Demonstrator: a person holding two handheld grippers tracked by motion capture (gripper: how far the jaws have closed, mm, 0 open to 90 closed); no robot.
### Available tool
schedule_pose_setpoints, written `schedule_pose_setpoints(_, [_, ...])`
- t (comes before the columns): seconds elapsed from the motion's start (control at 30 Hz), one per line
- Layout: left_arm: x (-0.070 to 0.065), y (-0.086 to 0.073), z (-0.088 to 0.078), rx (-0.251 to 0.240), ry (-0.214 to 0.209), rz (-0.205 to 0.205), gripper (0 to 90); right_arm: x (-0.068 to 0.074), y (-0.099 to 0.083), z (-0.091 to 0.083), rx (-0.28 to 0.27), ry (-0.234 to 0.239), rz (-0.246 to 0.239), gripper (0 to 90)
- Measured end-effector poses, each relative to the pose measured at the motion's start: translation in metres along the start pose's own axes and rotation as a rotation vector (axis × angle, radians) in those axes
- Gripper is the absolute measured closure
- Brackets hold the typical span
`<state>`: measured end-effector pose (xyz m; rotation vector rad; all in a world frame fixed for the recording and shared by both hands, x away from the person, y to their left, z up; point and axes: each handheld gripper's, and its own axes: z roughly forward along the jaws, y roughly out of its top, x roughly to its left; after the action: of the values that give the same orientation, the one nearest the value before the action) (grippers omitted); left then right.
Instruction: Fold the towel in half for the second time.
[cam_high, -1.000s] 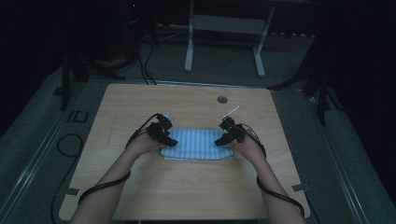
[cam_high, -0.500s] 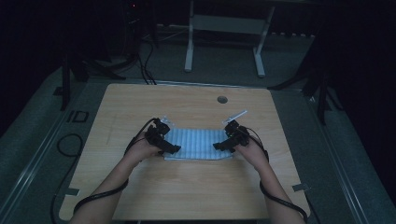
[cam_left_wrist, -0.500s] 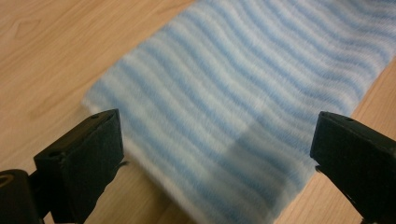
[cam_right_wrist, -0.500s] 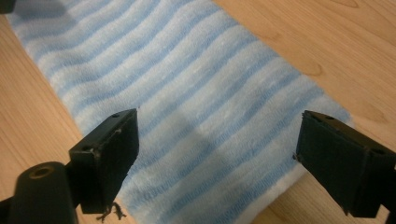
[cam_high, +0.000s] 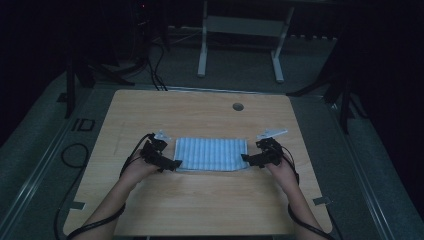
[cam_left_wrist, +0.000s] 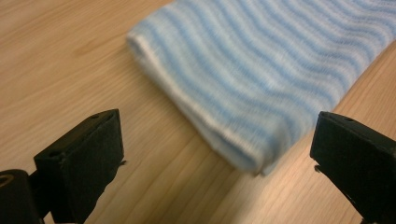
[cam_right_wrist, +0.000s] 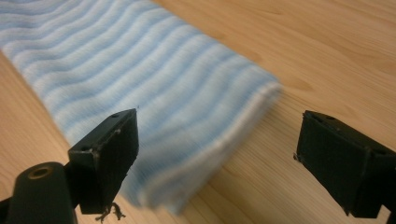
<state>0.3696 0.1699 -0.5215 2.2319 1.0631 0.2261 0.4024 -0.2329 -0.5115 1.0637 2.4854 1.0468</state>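
- The wooden table (cam_high: 210, 200) carries a folded cloth (cam_high: 212, 153), pale blue with thin white stripes, lying flat as a long rectangle between the two grippers.
- In the left gripper view the folded cloth (cam_left_wrist: 261, 74) lies ahead of the jaws and toward the right one. Its layered, white-edged end runs slantwise, and its near corner sits just ahead of the gap, closer to the right jaw.
- In the right gripper view the folded cloth (cam_right_wrist: 140, 93) lies ahead of the jaws and toward the left one. Its stacked layers show at the near end, and its near part is blurred.
- The left gripper (cam_high: 170, 163) sits just beside the cloth's left end, at its near corner. Its jaws have just been opening and now stand wide apart, with bare wood and only the cloth's corner ahead of the gap; the pads press on nothing.
- The right gripper (cam_high: 247, 159) sits just beside the cloth's right end, near its near corner. Its jaws have also just been opening and stand wide, with nothing pinched.
- Both forearms come up from the near edge of the table, the hands low over the wood, each gripper turned inward toward the cloth.
- A small round grommet hole (cam_high: 238, 106) lies well beyond the grippers, toward the far edge.
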Motion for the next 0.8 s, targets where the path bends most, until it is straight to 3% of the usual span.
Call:
schedule_pose_setpoints(0.03, [0.003,-0.007,-0.002,-0.013,0.013,-0.012,2.9,-0.007,-0.012,-0.009,-0.030,-0.031,0.015,12.5])
schedule_pose_setpoints(0.2, [0.004,-0.019,-0.008,-0.047,0.027,-0.023,2.9,-0.021,-0.035,-0.021,-0.061,-0.064,0.048,12.2])
schedule_pose_setpoints(0.33, [0.005,-0.025,-0.010,-0.053,0.037,-0.019,2.9,-0.030,-0.050,-0.030,-0.078,-0.076,0.073,12.2])
schedule_pose_setpoints(0.37, [0.005,-0.034,-0.014,-0.078,0.047,-0.003,2.9,-0.034,-0.060,-0.037,-0.090,-0.077,0.080,12.2])
schedule_pose_setpoints(0.57, [0.005,-0.054,-0.024,-0.129,0.040,-0.015,2.9,-0.041,-0.083,-0.052,-0.088,-0.115,0.081,12.1])
schedule_pose_setpoints(0.8, [0.014,-0.079,-0.033,-0.145,0.054,-0.072,2.9,-0.044,-0.105,-0.069,-0.080,-0.152,0.102,12.1])
